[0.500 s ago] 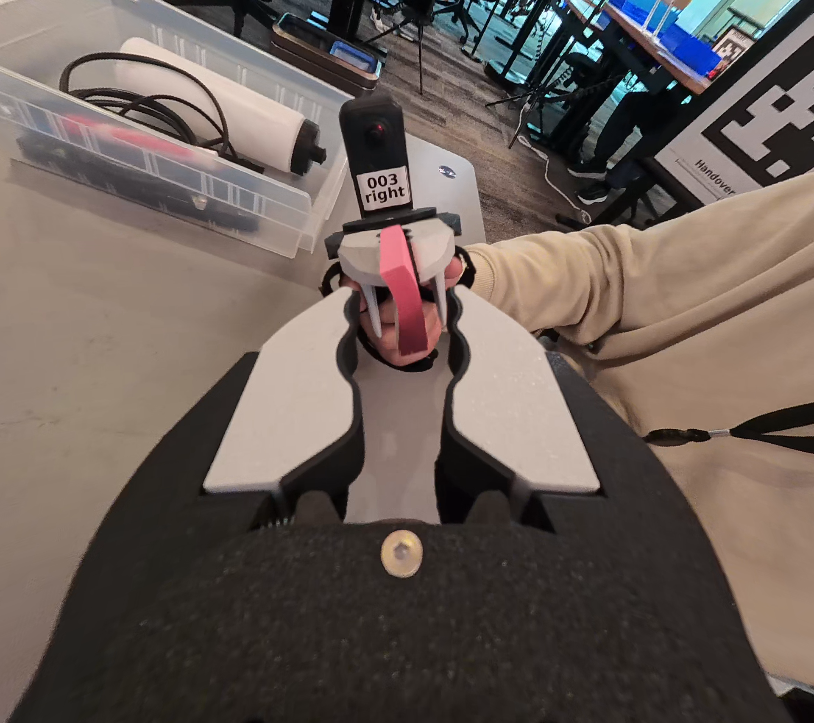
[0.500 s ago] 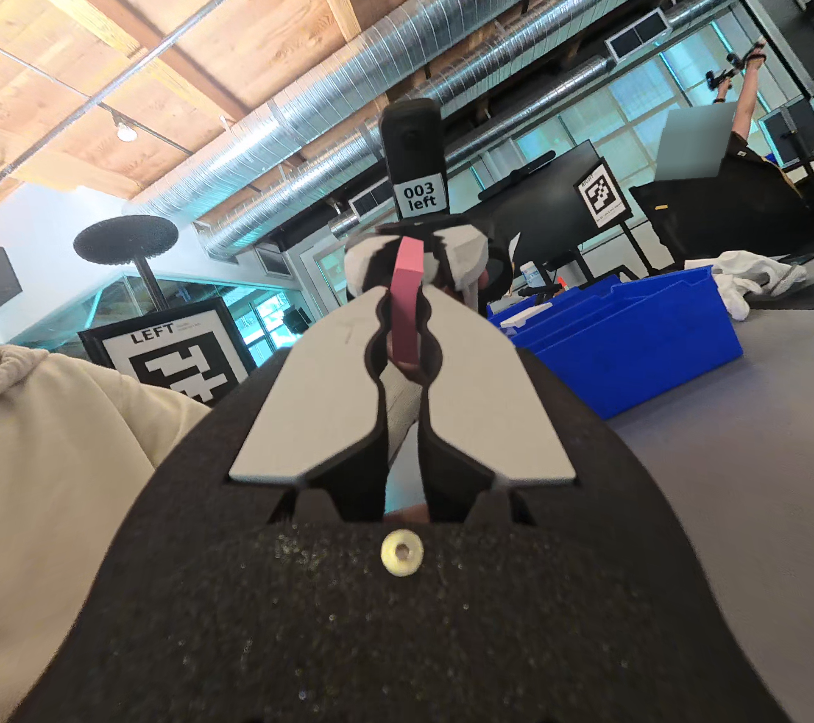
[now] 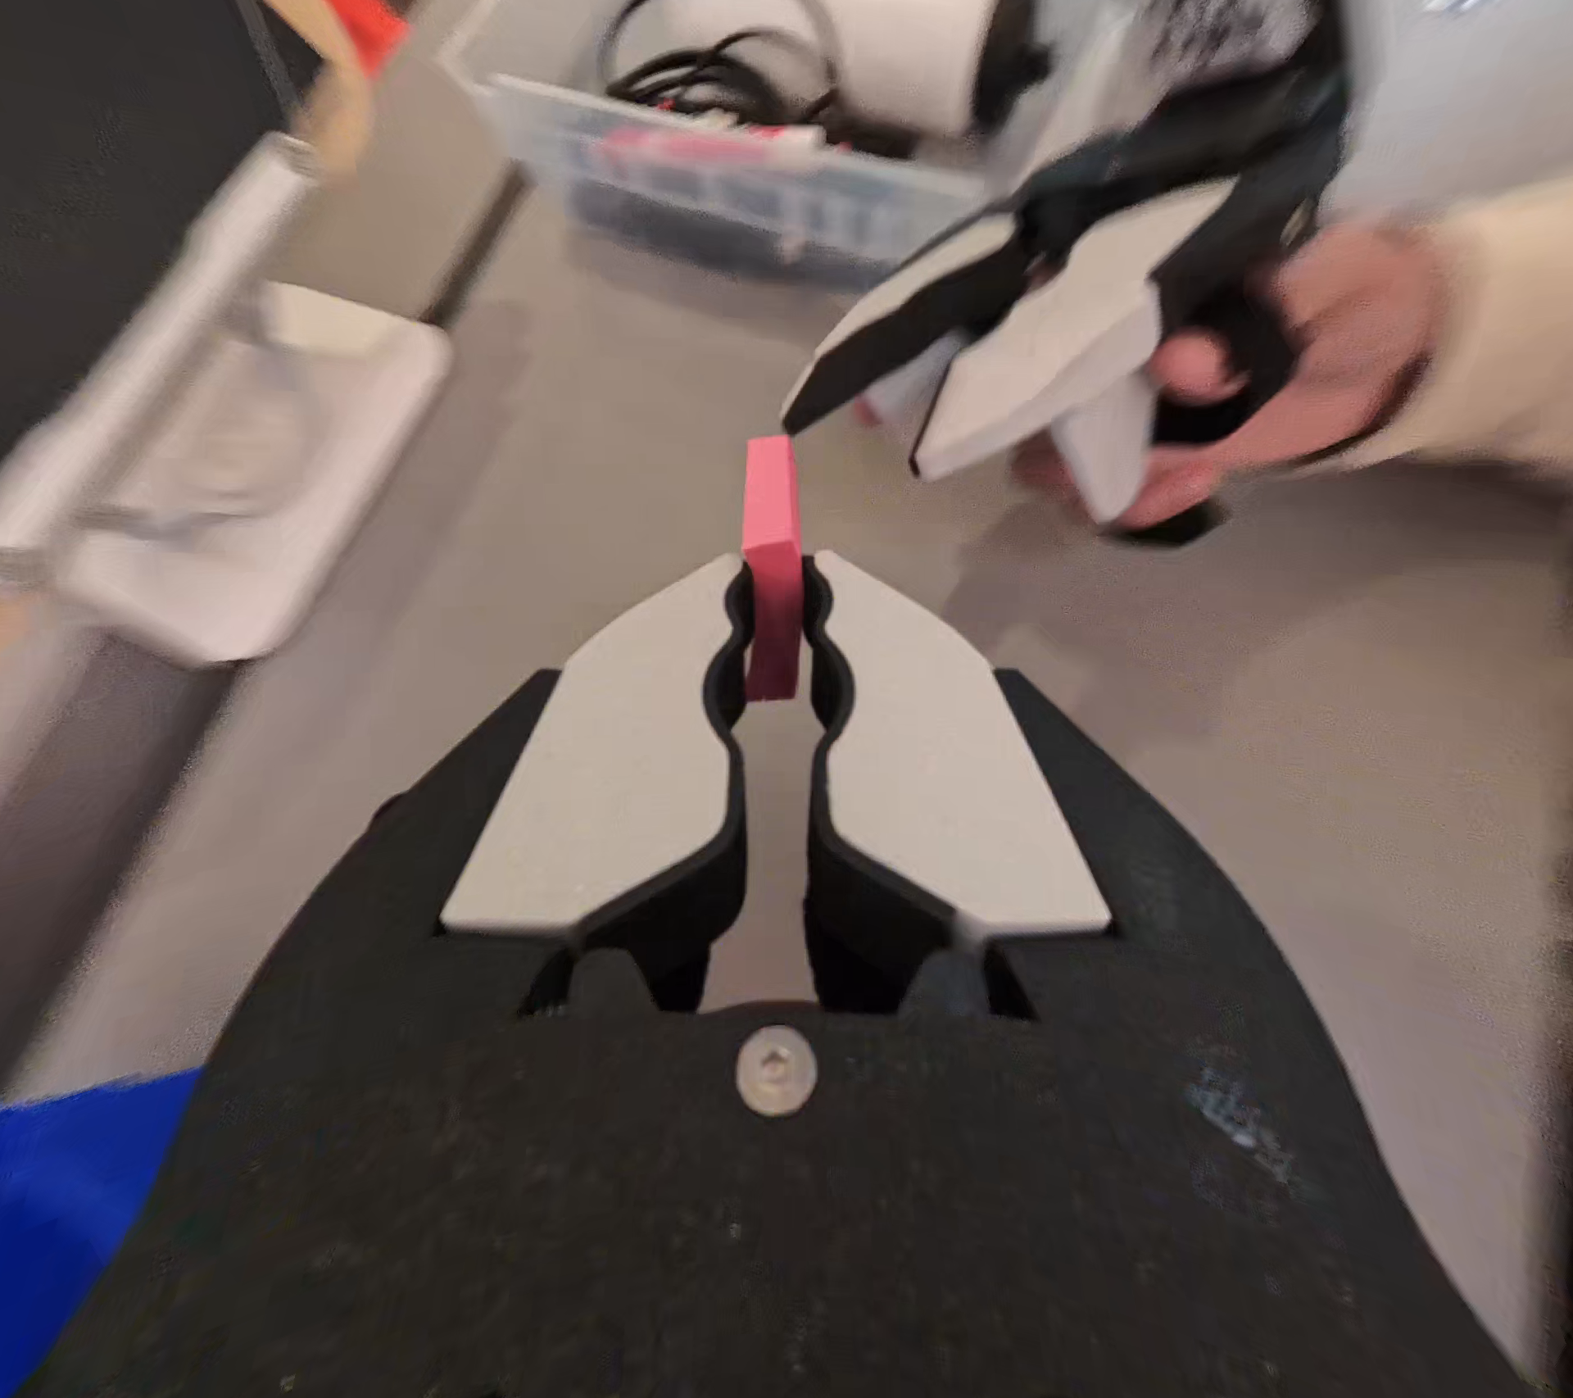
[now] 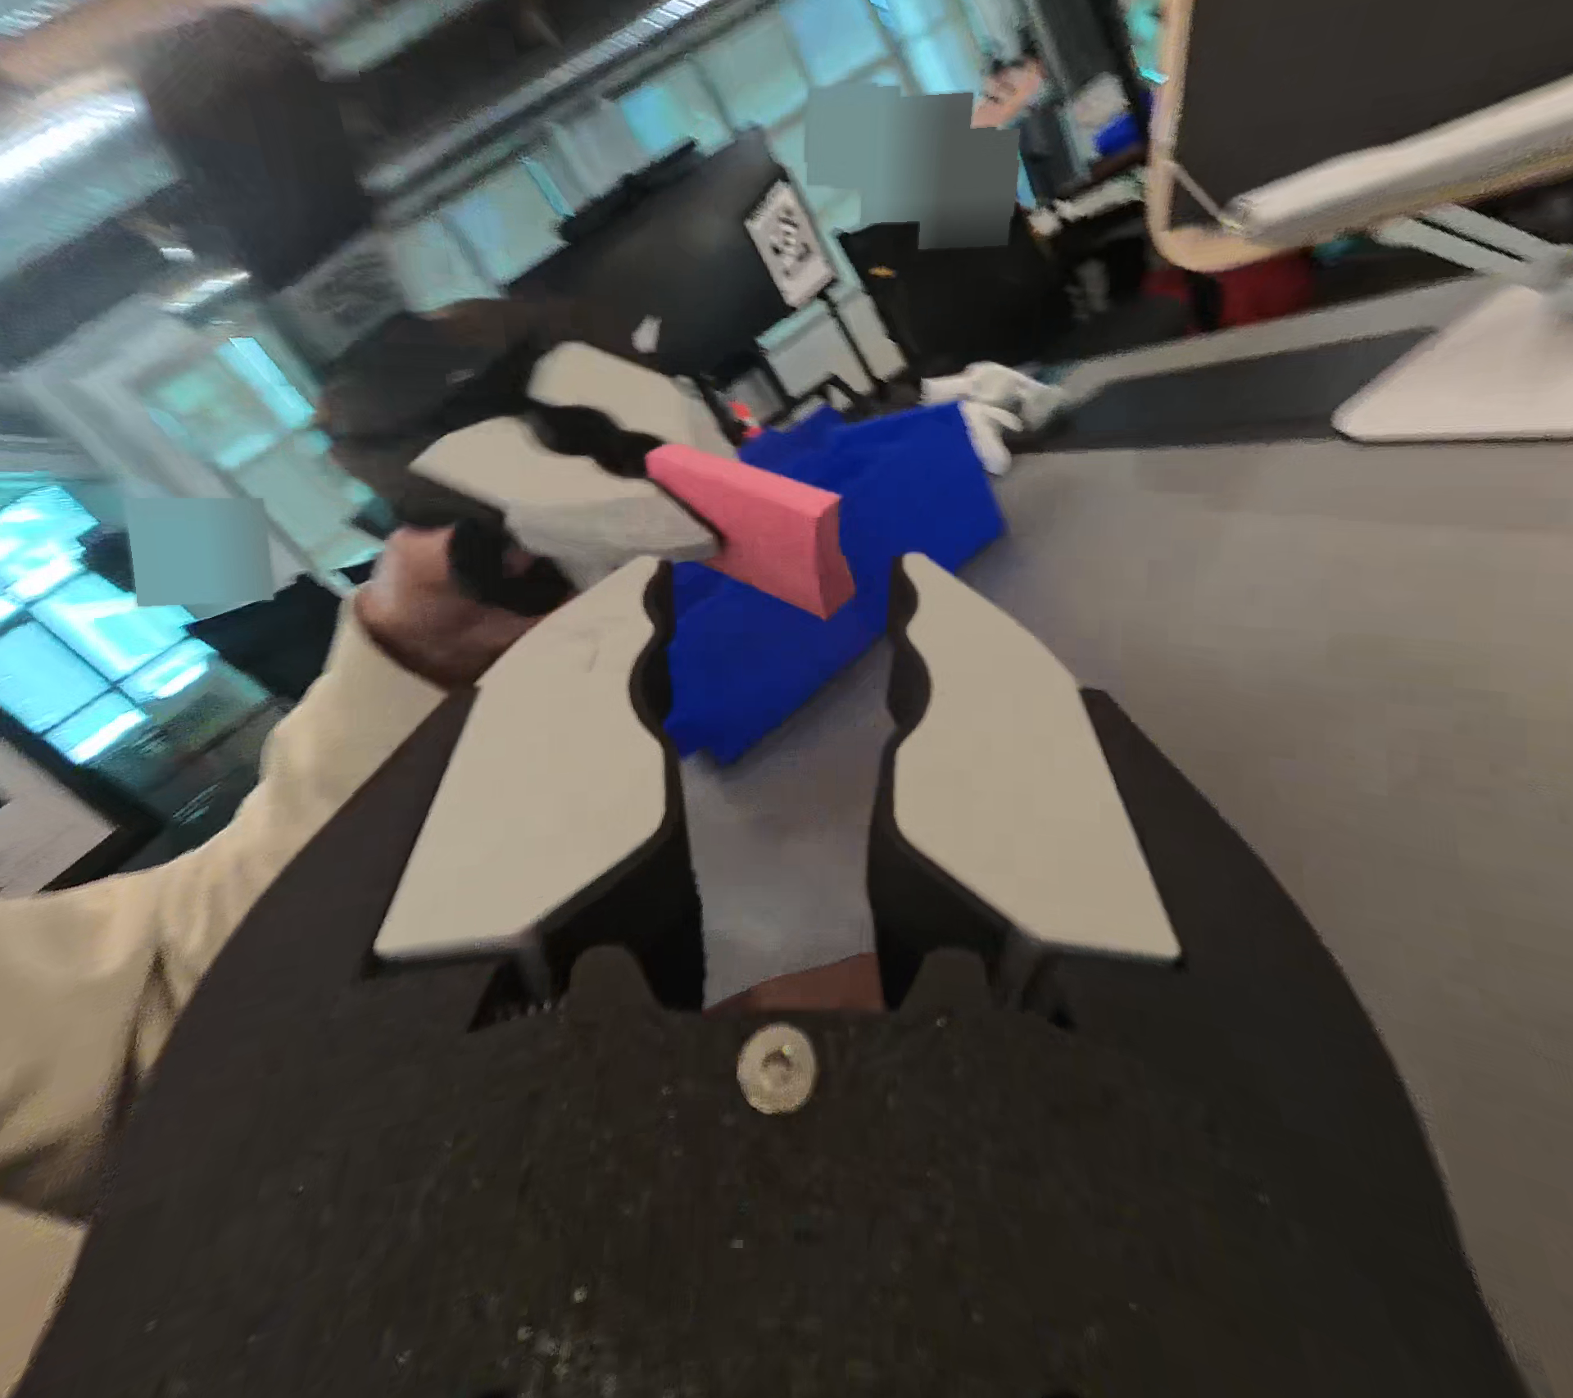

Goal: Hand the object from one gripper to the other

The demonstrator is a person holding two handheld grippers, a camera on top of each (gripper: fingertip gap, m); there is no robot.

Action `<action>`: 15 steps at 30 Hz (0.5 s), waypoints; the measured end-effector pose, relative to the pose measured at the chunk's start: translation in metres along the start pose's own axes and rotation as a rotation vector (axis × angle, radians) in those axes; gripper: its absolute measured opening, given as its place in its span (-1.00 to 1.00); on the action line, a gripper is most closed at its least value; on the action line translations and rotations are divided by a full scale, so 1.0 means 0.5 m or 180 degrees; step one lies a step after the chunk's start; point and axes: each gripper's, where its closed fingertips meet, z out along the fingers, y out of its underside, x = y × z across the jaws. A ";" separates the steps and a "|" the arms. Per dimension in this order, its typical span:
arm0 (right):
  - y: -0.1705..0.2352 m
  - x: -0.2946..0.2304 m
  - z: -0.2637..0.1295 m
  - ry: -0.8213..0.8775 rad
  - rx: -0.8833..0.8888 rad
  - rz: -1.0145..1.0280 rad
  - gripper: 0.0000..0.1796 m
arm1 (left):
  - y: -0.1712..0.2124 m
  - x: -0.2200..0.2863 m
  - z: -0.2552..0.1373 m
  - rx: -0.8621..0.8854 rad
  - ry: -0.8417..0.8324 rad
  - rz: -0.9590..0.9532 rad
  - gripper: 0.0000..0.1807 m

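Observation:
A pink block (image 3: 773, 591) stands upright between the fingers of my left gripper (image 3: 773, 565), which is shut on its lower part. In the left wrist view my right gripper (image 3: 854, 444) hovers up and to the right of the block's top. It is open, empty and held by a hand. In the right wrist view my right gripper (image 4: 781, 570) is open with nothing between its fingers. The left gripper (image 4: 681, 497) sits just beyond it to the left, holding the pink block (image 4: 757, 527) pointed toward the right gripper's gap. Both views are motion-blurred.
A clear plastic bin (image 3: 749, 191) with a white roll and black cables stands at the back of the grey table (image 3: 1192, 761). A white monitor base (image 3: 255, 489) is at the left. A blue bin (image 4: 851, 642), a white cloth (image 4: 987, 404) and a monitor stand (image 4: 1447, 386) lie beyond the right gripper. Both grippers' tips are close together, under 4 cm apart. Between my right fingertips and the white monitor base (image 3: 255, 489) there is roughly 35 cm.
The right gripper has let go of the pink block and opened. The left gripper has shut on the block. The two grippers have drawn apart and both views have swung.

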 end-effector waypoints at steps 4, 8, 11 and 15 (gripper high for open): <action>-0.003 0.037 0.009 0.0642 -0.0326 0.0375 -0.10 | 0.010 -0.030 0.009 -0.0411 -0.0953 0.1034 -0.90; 0.004 0.023 0.018 0.0739 -0.0513 0.0263 -0.02 | -0.005 -0.005 0.027 -0.0406 -0.1190 0.1724 -0.90; 0.011 0.026 0.016 0.0813 -0.0626 -0.0002 -0.08 | -0.006 0.001 0.032 -0.0511 -0.1320 0.2002 -0.90; 0.016 0.017 0.016 0.0743 -0.0734 -0.0186 -0.18 | -0.007 0.011 0.037 -0.0650 -0.1476 0.2384 -0.89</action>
